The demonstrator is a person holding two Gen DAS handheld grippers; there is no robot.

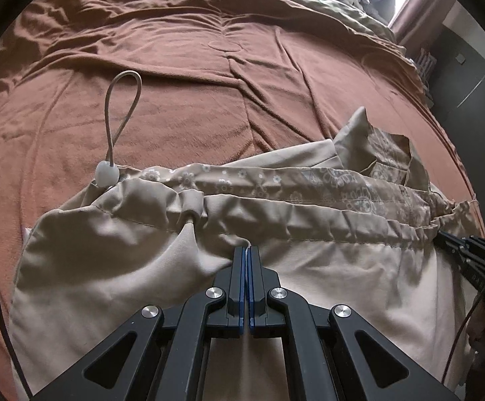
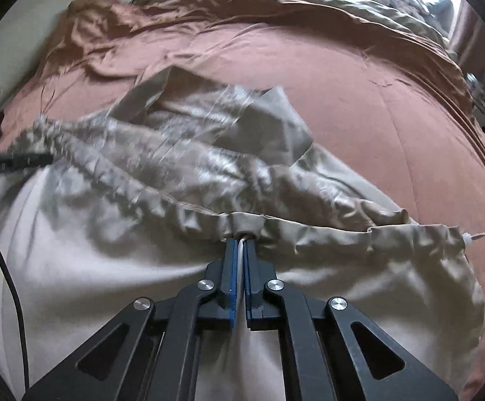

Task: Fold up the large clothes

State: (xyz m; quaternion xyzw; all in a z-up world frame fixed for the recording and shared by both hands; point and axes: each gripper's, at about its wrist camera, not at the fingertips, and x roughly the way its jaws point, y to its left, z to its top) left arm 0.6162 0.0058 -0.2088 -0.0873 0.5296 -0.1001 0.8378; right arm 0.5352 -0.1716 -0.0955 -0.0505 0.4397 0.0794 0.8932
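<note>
Two claws are clamped onto the same beige garment [image 1: 326, 287], which is spread over a bed covered by a rust-brown blanket [image 1: 182, 77]. By the left claw [image 1: 246, 250] a pinch of fabric is gripped just below the gathered drawstring hem, jaws pressed together. By the right claw [image 2: 241, 244] the white cord coming out of the hem channel is nipped, jaws clenched on it. A looped cord [image 1: 122, 107] with a white toggle [image 1: 108, 173] is seen lying on the blanket. The floral lining [image 1: 275, 180] is exposed along the top edge.
</note>
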